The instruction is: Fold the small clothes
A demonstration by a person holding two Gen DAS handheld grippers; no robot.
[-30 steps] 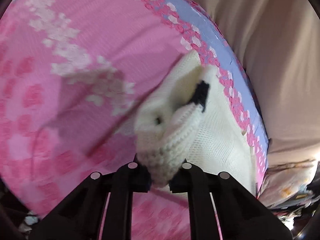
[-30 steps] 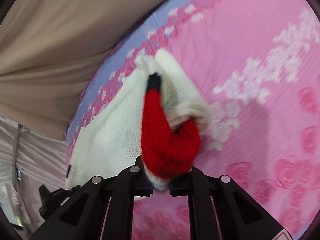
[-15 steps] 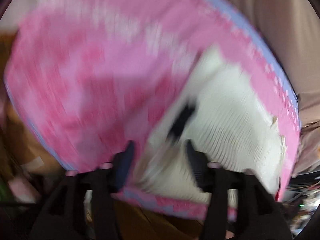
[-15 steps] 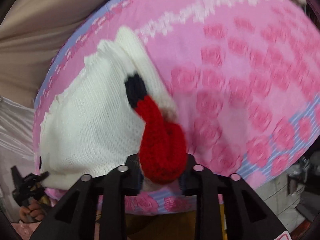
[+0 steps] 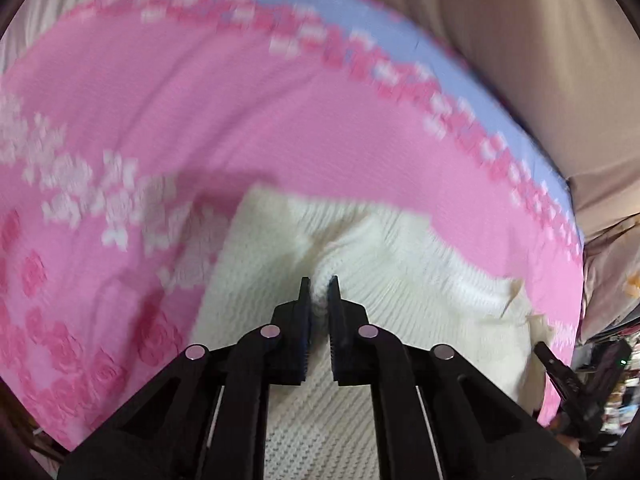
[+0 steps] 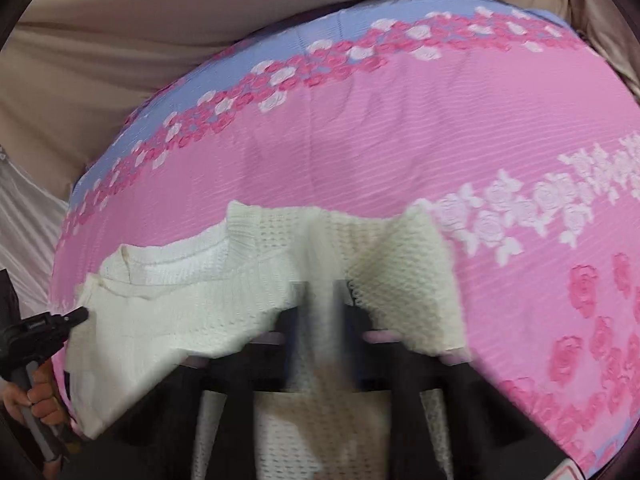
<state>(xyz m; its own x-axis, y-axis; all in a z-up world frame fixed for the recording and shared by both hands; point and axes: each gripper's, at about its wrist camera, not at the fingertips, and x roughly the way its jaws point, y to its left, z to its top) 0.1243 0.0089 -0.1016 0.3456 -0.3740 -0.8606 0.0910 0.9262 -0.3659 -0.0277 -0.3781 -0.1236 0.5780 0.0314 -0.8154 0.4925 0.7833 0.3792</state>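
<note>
Knitwear, a cream sweater (image 5: 400,264), lies on my pink floral bedspread (image 5: 240,120); left gripper (image 5: 319,286) pinches a ridge, right gripper (image 6: 326,292) closing on it, motion-blurred.

The small cream knitted sweater (image 6: 192,312) lies on the pink rose-patterned bedspread (image 6: 400,140), at its near edge. A beige cloth (image 6: 120,40) hangs behind the bed. The left gripper (image 5: 319,286) sits over one side of the sweater, the right gripper (image 6: 324,292) over the other.

chunky cream knit sweater (image 5: 400,272), matt
</note>
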